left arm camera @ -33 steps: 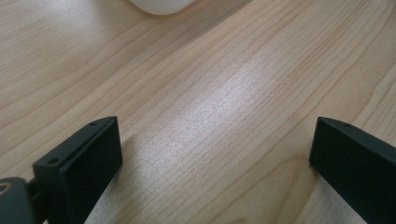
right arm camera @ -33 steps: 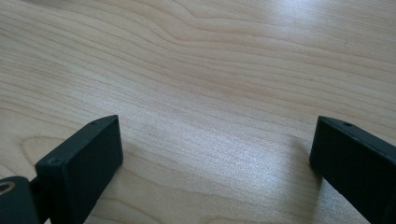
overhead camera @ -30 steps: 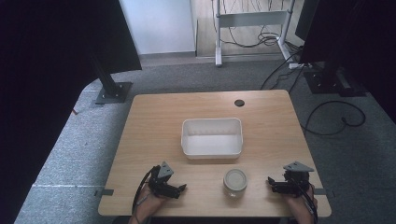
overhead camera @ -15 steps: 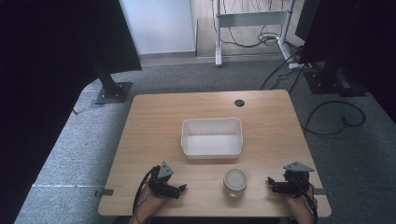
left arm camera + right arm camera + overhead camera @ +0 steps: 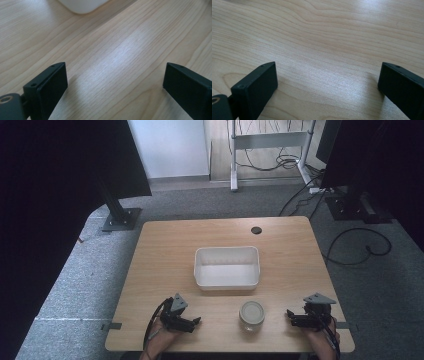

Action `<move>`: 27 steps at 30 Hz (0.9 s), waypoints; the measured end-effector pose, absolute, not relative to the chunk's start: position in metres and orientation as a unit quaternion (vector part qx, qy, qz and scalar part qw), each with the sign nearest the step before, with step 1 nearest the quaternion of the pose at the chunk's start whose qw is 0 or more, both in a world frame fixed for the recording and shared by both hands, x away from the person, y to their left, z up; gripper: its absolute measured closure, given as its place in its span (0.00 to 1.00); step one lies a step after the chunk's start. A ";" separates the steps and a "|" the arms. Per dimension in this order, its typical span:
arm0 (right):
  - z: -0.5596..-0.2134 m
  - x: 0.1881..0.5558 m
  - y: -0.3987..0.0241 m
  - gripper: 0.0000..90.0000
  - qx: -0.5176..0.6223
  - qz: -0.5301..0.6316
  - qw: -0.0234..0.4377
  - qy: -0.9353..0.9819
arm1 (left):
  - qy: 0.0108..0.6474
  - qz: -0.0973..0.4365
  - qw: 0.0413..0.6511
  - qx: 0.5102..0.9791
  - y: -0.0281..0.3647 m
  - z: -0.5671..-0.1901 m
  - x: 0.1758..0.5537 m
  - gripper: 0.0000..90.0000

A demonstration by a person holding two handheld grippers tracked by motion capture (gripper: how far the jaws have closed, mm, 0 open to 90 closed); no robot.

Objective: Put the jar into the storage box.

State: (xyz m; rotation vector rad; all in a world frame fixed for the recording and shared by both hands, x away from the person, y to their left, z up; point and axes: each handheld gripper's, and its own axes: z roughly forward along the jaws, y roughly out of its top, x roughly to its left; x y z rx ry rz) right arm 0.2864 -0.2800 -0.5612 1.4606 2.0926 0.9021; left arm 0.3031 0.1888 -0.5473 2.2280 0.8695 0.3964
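Observation:
A white rectangular bin (image 5: 227,267) sits in the middle of the wooden table (image 5: 165,250); its rounded corner (image 5: 81,5) shows at the top of the left gripper view. A small clear jar with a pale lid (image 5: 251,315) stands upright near the front edge. My left gripper (image 5: 194,322) rests low on the table to the jar's left, open, with bare wood between its jaws (image 5: 115,80). My right gripper (image 5: 290,315) rests to the jar's right, open, pointing toward the jar, over bare wood (image 5: 328,77).
A round black cable hole (image 5: 256,230) lies near the table's far edge. Black stands (image 5: 120,217) and loose cables (image 5: 350,245) sit on the grey carpet around the table. Bare wood lies either side of the bin.

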 end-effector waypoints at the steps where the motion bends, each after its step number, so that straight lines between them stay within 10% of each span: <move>1: -0.561 0.286 -0.280 0.02 0.527 0.325 0.216 0.755 | 0.334 0.153 0.353 0.860 0.188 -0.546 0.303 0.07; 27: -0.561 0.286 -0.280 0.02 0.527 0.326 0.216 0.755 | 0.308 0.141 0.387 0.858 0.164 -0.524 0.295 0.08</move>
